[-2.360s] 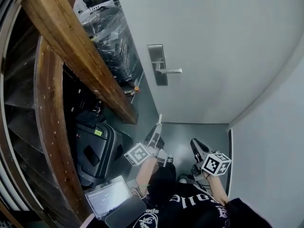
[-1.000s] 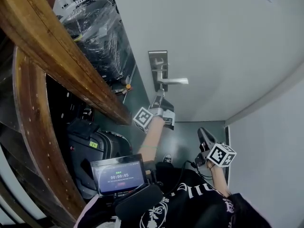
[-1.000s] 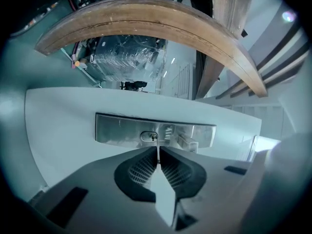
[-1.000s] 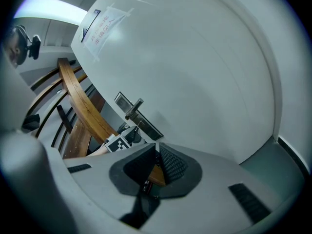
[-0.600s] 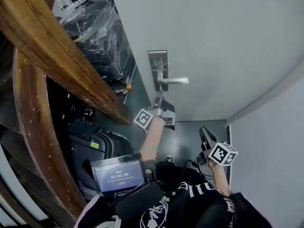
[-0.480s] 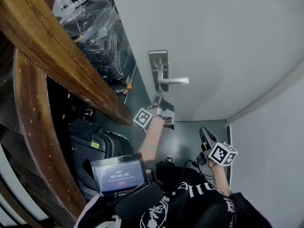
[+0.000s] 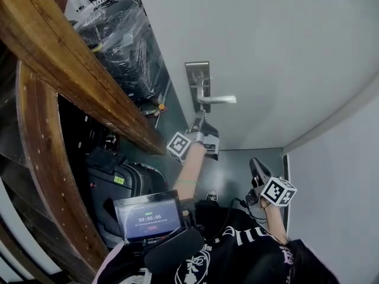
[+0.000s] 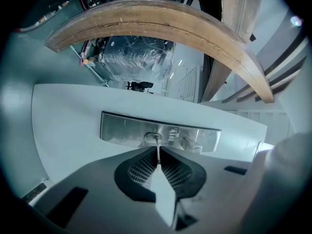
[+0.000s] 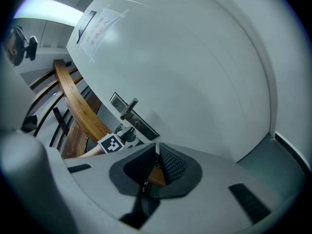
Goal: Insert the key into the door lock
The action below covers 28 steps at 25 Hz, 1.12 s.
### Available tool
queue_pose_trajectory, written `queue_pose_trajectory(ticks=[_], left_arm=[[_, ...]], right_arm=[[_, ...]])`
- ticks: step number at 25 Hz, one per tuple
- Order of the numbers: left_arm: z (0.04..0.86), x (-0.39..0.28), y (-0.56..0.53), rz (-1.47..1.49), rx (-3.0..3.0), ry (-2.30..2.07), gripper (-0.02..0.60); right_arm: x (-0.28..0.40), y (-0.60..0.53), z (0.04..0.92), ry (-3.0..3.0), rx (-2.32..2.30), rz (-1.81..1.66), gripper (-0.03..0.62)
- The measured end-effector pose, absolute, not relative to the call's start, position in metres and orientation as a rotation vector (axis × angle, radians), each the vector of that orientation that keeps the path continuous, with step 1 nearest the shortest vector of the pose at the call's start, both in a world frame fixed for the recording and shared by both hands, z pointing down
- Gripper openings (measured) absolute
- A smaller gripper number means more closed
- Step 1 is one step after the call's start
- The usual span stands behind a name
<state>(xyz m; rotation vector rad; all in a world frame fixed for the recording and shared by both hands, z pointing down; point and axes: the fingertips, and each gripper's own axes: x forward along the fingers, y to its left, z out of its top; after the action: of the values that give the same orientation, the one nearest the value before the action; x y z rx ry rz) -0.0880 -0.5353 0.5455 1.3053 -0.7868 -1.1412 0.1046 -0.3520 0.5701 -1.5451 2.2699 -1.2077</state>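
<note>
A silver lock plate (image 7: 198, 85) with a lever handle (image 7: 219, 100) is fixed on the white door (image 7: 266, 52). My left gripper (image 7: 202, 124) is raised just below the plate, shut on a thin metal key (image 8: 157, 155). In the left gripper view the key's tip is at the oval keyhole (image 8: 153, 138) in the lock plate (image 8: 122, 129); how deep it sits I cannot tell. My right gripper (image 7: 255, 169) hangs low by the door's foot, jaws shut with nothing between them. The right gripper view shows the lock plate (image 9: 145, 126) and the left gripper's marker cube (image 9: 111, 143).
A curved wooden stair rail (image 7: 71, 52) runs down the left. Behind it is a plastic-wrapped load (image 7: 127, 43), and a black suitcase (image 7: 127, 182) stands on the grey floor. A small screen (image 7: 148, 219) is at the person's chest. A white wall (image 7: 337, 176) closes the right side.
The left gripper rose from near the floor up to the lock plate with the key. Over the last second it has barely shifted. The right gripper stayed low.
</note>
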Motion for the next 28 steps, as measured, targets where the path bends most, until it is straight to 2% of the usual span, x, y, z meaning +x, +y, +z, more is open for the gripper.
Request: queue_pose_trajectory(ticks=[9,28], left_arm=[[0.548,-0.087,-0.554,-1.029,1.318,-0.863,0.023],[0.552,-0.089,-0.59,-1.038,1.458,-0.911,0.028]], right_arm=[[0.109,-0.348,0.581,2.25,-1.569,-1.228,0.035],[0.126,-0.351,0.592,2.202,-1.614,-1.224,0.035]])
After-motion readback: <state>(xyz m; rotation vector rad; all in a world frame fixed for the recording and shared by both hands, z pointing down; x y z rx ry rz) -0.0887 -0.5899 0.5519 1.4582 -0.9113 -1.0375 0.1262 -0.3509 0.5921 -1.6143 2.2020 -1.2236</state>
